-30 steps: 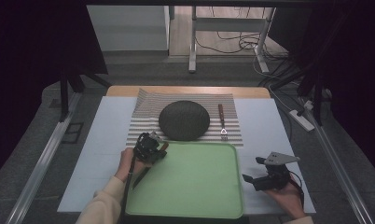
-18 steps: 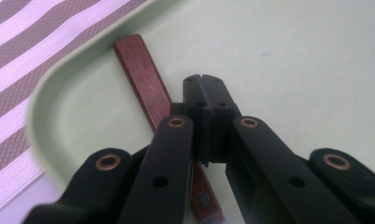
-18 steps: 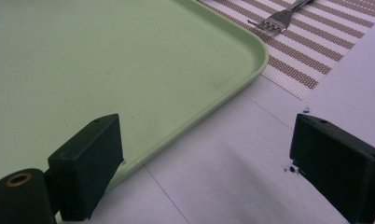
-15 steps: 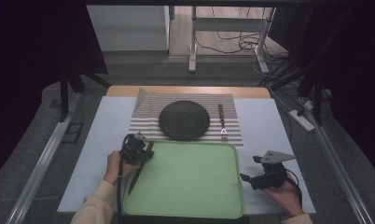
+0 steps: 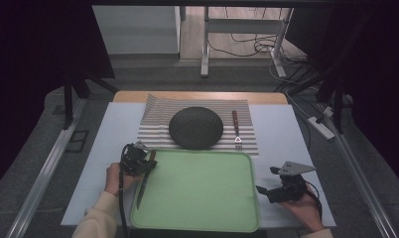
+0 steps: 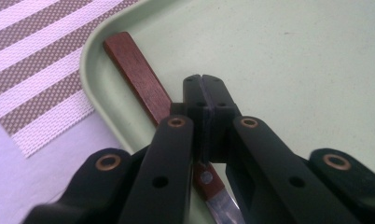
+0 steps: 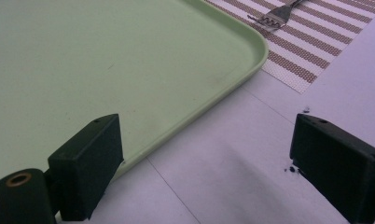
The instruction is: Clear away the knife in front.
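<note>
Gripper work: my left gripper (image 6: 205, 100) clamped the wooden-handled table knife (image 5: 145, 176) over the pale green plastic tray (image 5: 202, 218).
Knife lay along the tray's left edge; I judged lowering it flat before releasing was best, while my right gripper (image 5: 272, 182) stood agape over the desk (image 5: 287, 129).

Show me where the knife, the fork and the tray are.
knife (image 6: 139, 77): left gripper view, on its wooden handle.
fork (image 5: 235, 124): high view, on its handle.
tray (image 7: 251, 46): right gripper view, on its corner rim.

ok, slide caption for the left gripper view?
Left tongs shut above a wooden-handled knife lying in the pale green plastic tray.
</note>
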Demonstrator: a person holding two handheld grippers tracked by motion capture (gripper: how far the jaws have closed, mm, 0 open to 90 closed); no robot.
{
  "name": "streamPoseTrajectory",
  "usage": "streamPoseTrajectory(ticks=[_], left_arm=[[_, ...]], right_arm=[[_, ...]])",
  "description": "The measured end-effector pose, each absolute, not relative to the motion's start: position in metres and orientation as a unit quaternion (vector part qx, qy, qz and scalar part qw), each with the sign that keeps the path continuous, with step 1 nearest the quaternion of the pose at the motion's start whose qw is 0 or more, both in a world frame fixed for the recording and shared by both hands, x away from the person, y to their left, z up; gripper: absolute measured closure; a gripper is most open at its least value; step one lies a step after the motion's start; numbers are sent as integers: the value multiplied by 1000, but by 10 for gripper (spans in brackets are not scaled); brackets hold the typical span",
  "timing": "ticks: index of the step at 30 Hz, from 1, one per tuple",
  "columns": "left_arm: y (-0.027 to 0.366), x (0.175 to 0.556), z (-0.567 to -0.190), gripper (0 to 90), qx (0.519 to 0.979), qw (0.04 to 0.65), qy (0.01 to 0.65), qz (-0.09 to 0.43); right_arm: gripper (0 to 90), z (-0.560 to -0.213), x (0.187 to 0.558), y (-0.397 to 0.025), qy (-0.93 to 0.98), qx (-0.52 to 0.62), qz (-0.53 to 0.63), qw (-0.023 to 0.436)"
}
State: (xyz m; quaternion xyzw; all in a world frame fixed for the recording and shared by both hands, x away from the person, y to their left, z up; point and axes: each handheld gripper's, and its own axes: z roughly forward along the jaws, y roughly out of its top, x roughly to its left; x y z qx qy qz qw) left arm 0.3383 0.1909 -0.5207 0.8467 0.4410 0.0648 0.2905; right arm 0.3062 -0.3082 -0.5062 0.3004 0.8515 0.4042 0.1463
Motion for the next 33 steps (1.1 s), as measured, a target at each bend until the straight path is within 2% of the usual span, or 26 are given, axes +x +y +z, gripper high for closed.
streamPoseTrajectory(ticks=[7,12,13,16,20,23,25,33], left_arm=[[196,332,-517,889,840,308,441,78],[202,313,-500,885,826,364,416,112],[202,313,-500,855,826,364,416,112],[215,294,-497,643,806,392,423,132],[226,280,-500,470,796,398,433,142],[234,268,-502,423,787,396,448,151],[236,263,-502,346,784,394,454,157],[242,257,-508,275,783,387,463,152]], right_arm=[[94,-506,307,-308,852,300,403,147],[94,-505,305,-309,849,301,408,150],[94,-505,305,-309,849,301,408,150],[94,-506,306,-309,849,301,407,150],[94,-506,306,-309,850,301,407,149],[94,-506,306,-309,850,300,407,150],[93,-505,305,-309,849,299,408,151],[94,-503,305,-312,840,303,422,156]])
